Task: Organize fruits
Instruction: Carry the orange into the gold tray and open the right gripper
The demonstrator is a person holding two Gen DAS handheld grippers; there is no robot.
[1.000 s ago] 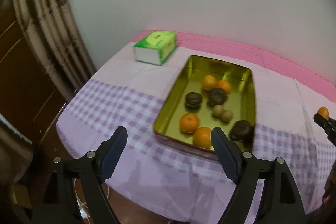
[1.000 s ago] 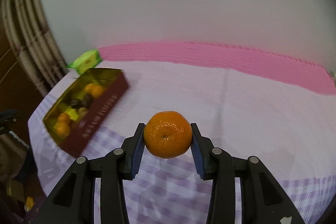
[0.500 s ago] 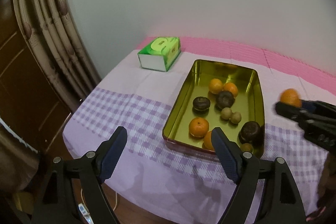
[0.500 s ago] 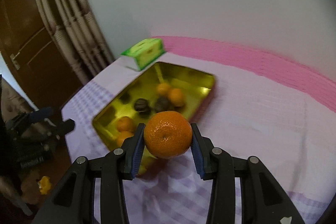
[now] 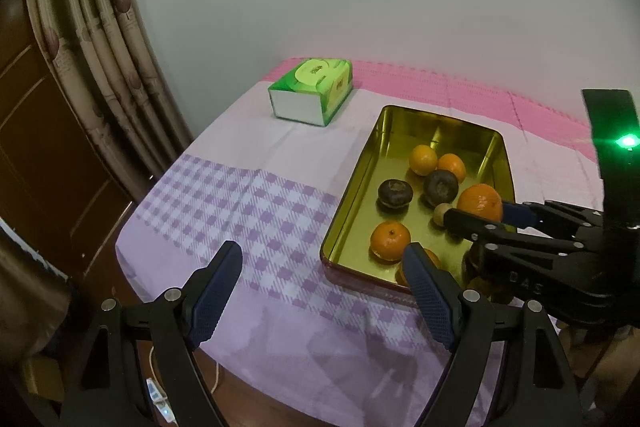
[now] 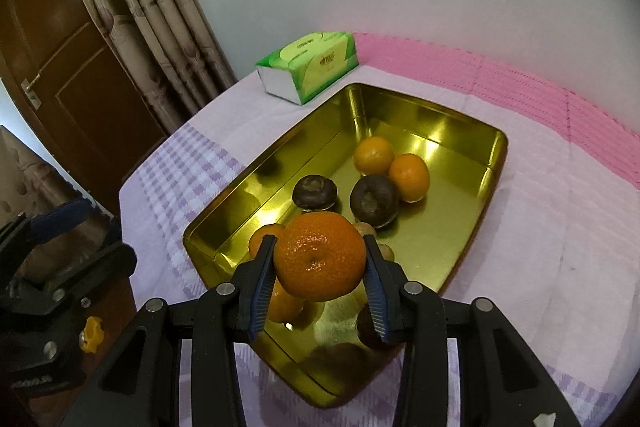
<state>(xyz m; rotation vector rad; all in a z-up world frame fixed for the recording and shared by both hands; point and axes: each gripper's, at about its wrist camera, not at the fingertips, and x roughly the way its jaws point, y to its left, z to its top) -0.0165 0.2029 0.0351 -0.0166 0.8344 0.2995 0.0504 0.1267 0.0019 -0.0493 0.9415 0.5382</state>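
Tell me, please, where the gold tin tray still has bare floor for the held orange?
The gold rectangular tin tray is bare at its far end by the green tissue box and right of the dark fruits. The near end is crowded.

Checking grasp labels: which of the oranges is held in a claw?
The orange clamped in the right claw above the gold tray; the others lie loose inside it.

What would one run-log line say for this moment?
right gripper: shut on orange, over tray | left gripper: open, empty | phase: placing
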